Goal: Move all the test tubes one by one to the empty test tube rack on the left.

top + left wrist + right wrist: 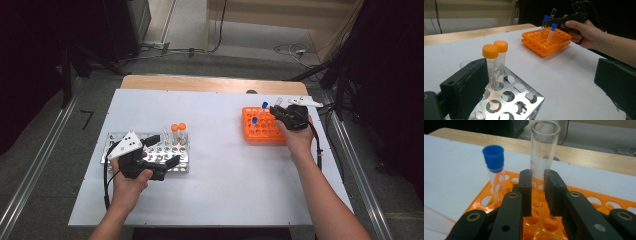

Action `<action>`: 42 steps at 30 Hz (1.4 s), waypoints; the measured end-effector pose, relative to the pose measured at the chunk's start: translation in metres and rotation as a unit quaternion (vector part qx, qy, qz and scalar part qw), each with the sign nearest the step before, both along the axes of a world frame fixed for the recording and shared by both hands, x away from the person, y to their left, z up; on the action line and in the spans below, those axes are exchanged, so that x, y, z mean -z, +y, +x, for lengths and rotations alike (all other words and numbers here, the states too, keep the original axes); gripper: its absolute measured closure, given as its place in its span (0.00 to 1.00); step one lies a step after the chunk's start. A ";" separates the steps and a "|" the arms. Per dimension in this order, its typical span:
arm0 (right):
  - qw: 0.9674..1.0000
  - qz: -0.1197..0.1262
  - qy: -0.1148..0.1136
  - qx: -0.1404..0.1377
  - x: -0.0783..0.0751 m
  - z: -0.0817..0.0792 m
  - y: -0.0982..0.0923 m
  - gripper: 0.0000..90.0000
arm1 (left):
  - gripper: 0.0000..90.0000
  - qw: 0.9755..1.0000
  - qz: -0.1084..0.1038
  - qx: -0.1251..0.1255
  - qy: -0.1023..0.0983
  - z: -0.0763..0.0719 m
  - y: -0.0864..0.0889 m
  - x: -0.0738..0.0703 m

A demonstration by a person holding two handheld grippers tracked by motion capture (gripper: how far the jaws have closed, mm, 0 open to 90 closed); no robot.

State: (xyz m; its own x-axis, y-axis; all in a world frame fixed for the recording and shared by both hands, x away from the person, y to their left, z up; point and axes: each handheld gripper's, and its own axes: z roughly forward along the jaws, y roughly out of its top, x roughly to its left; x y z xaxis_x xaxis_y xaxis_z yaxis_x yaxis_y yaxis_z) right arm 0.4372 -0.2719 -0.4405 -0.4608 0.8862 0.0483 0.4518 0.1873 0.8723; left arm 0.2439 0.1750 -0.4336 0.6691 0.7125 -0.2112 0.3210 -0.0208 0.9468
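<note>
at centre of the right gripper view our right gripper [537, 192] has its jaws pinched on a clear uncapped tube [543, 150], held upright over the orange rack [584, 197] at the upper right of the high view. a blue-capped tube [494, 167] leans beside it. lower left in the high view, our left gripper [162, 150] spreads wide and empty over the metal rack [524, 100] with two orange-capped tubes [496, 57]. the white tabletop [220, 175] stands on grey floor [45, 165].
</note>
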 end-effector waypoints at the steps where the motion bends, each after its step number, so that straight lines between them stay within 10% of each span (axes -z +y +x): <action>1: 1.000 0.005 0.000 -0.002 -0.001 -0.003 -0.001 0.82 | 0.00 1.000 0.000 0.000 -0.001 0.000 0.000 0.000; 24: 0.996 0.039 -0.015 -0.075 -0.010 -0.090 -0.010 0.82 | 0.00 1.000 0.007 0.018 -0.004 0.007 -0.016 -0.003; 42: 0.982 0.042 -0.009 -0.185 -0.008 -0.142 0.034 0.82 | 0.00 0.999 0.015 0.049 -0.007 0.009 -0.049 -0.004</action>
State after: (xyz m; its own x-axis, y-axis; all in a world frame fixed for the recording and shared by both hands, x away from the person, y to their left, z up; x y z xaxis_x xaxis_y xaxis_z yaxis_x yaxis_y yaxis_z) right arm 0.2950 -0.2375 -0.4328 -0.7513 0.6518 0.1030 0.3505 0.2620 0.8992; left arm 0.2530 0.1260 -0.4300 0.7388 0.6490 -0.1817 0.3036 -0.0797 0.9495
